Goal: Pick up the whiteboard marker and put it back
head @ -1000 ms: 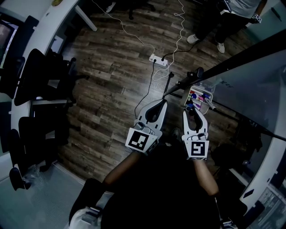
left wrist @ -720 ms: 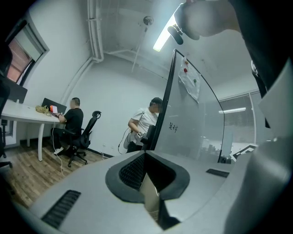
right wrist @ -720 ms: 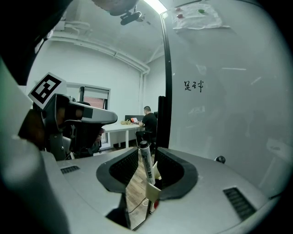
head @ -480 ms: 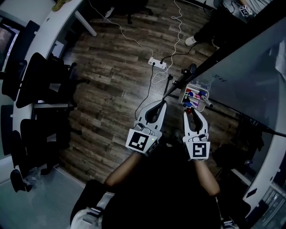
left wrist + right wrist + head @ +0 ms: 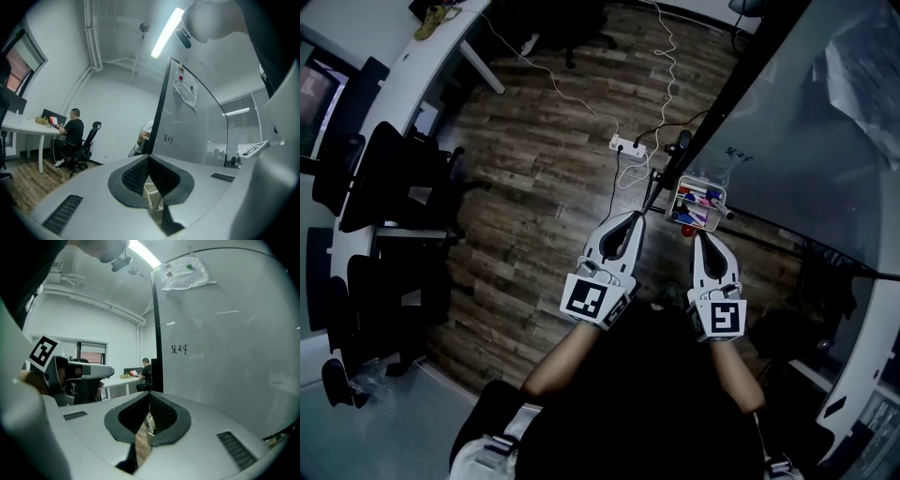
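Sitting between the pads of the right tongs (image 5: 697, 236), the whiteboard marker (image 5: 149, 424) shows as a pale labelled barrel in the right gripper view. The red tip just left of the tong tips in the head view is likely its cap. It's just in front of the marker tray (image 5: 723, 194) at the lower edge of the whiteboard (image 5: 806, 122), with other markers (image 5: 698, 197) lying inside. The right tongs have just been closing and are now narrow, gripping the barrel I'd say. The left tongs (image 5: 635, 218) are pinched together, empty, beside the right. To do it well: keep the squeeze steady, clear the tray wall and the other markers, come back over a free slot, release only once it rests. Both tongs are about level and point at the board, forearms (image 5: 558, 366) reaching forward side by side above the wood floor (image 5: 544, 187).
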A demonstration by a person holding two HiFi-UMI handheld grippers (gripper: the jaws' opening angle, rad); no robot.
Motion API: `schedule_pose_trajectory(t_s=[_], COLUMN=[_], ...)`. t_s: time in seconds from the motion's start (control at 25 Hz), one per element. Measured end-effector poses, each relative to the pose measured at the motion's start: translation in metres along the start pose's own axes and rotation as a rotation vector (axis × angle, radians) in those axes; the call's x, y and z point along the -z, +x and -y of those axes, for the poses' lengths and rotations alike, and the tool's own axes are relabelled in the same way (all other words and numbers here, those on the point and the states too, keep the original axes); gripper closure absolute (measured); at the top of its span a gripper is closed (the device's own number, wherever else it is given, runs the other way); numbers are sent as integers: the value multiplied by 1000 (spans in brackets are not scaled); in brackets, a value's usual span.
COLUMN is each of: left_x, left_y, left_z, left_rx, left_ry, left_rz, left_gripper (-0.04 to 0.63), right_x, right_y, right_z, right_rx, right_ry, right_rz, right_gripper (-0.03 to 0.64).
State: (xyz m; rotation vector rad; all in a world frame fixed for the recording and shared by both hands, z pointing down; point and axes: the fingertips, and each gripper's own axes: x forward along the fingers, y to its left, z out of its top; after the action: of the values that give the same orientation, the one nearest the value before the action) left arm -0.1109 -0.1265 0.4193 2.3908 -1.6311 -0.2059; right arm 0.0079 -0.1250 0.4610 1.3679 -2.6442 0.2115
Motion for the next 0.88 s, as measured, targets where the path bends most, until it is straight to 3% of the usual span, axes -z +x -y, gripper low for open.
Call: schedule_pose_trajectory(t_s=[0.24, 0.88], left_x=[-11, -13], left_y=[-4, -2], left_z=[8, 24], left_rx=[1, 3], left_ry=[37, 62], left_rz=[34, 51], left_gripper=[588, 588], right_x=[-18, -23], right_y=[-14, -23], right_z=[2, 14], right_rx=[-20, -28], right_ry=[61, 38], right_rz=[51, 59], right_gripper=[603, 603])
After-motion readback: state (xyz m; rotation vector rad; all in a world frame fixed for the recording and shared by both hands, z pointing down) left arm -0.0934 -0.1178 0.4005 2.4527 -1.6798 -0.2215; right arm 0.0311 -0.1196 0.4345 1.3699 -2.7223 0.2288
